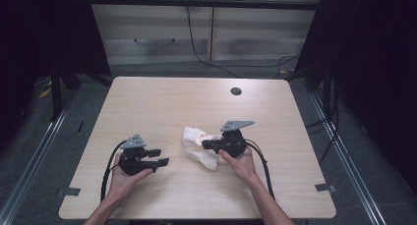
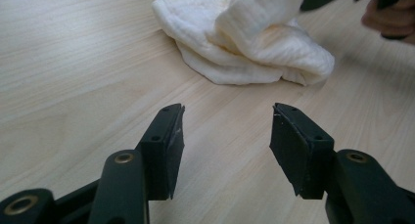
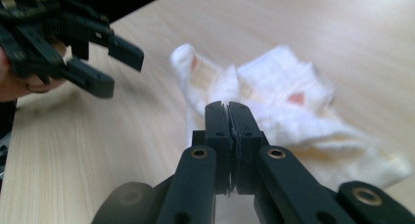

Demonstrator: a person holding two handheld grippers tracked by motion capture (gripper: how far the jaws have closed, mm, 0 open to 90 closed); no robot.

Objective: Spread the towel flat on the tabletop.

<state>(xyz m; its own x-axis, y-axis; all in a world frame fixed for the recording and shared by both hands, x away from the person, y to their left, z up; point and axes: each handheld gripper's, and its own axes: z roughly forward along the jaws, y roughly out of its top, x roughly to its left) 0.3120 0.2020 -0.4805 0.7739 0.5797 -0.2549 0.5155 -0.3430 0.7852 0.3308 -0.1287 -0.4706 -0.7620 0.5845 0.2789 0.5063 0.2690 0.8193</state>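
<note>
- Cloth [image 1: 200, 145], crumpled and cream-white, lies a little below the middle of the table [image 1: 162, 102]; from the left gripper it sits off at about 2 o'clock, near but apart.
- Right gripper [image 1: 204, 145] has its jaws pressed together. In its own view the tips [image 3: 226, 106] sit against the heap, and I can't tell whether any fabric is pinched between them or they merely rest on top.
- Left gripper [image 1: 161, 157] I'm holding wide apart and empty, low over bare wood, aimed at the cloth's near edge [image 2: 230, 77].
- My worry: if the right jaws caught nothing or only a thin fold, lifting would leave the cloth behind or let it slide out.
- Second worry: the heap is layered, so the left jaws could grab two folds at once and tangle it further rather than spread it.
- Third: dragging sideways on this smooth surface would just slide the whole bundle.
- Cloth looks soft, ribbed or waffle-textured, limp, with faint orange stains; thick rolled folds, no flat corner exposed.
- Table is pale wood-grain laminate, smooth, with rounded corners and a dark cable hole [image 1: 236, 91] at 12 o'clock.
</note>
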